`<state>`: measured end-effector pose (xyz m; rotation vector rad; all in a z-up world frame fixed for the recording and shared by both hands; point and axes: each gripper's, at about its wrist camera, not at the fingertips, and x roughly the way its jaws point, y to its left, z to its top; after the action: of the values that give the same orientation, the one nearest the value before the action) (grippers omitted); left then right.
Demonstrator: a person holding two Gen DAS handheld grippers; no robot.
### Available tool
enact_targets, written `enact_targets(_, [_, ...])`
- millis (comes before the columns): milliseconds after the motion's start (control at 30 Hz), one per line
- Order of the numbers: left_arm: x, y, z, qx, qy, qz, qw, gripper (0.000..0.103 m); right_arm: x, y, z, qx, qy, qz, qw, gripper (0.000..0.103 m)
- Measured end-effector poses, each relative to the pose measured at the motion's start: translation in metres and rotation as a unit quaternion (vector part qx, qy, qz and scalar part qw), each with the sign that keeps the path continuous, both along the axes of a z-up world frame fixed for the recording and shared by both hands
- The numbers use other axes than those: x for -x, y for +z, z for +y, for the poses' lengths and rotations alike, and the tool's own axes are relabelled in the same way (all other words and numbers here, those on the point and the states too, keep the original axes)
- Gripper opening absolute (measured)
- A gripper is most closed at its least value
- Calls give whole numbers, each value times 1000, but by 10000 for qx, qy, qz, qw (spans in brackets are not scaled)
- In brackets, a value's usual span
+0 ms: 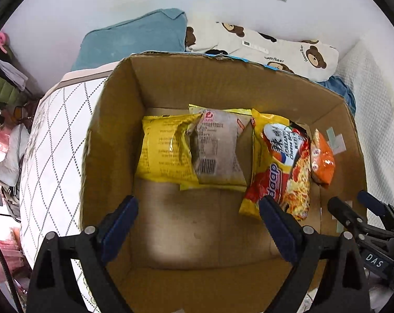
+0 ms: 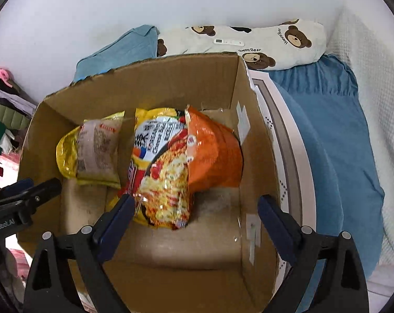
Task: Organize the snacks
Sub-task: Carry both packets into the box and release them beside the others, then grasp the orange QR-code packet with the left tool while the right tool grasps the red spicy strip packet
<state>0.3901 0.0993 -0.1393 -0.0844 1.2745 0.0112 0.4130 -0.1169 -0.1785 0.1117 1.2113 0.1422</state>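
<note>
Your left gripper [image 1: 198, 217] hangs over the open cardboard box [image 1: 111, 120], jaws spread wide with nothing between them. In its view, at the left of centre, a yellow snack packet [image 1: 163, 151] lies on the box floor, with a clear bread packet [image 1: 215, 148] overlapping its right edge. Right of those, the instant noodle packet [image 1: 280, 167] leans upright, and the orange snack bag [image 1: 323, 160] stands just beside it, near the box's right wall. Your right gripper [image 2: 195, 214] is likewise wide apart and empty, low in its frame above the noodle packet's bottom edge. Behind the box, across the top of both views, a bear-print pillow [image 2: 262, 43] rests against the white wall.
</note>
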Motion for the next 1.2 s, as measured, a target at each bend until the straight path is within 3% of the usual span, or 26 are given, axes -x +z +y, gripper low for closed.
enact_targets(300, [33,18,-8,72,-29,-226,9997,95,36,17,1,143,117,-220,9996,97])
enact_targets(900, [144,78,-25,94,-99,-1105,9938,95,151,100,-15,184,57,-1355,9906,97])
enact_targets(1067, [176,78,-26,21,-238,-1108,9936,95,179,98,-18,-155,37,-1189,9928,97])
enact_targets(1200, [210,42,-29,-221,-662,-647,9955,95,204,65,-21,-514,60,-633,9967,96])
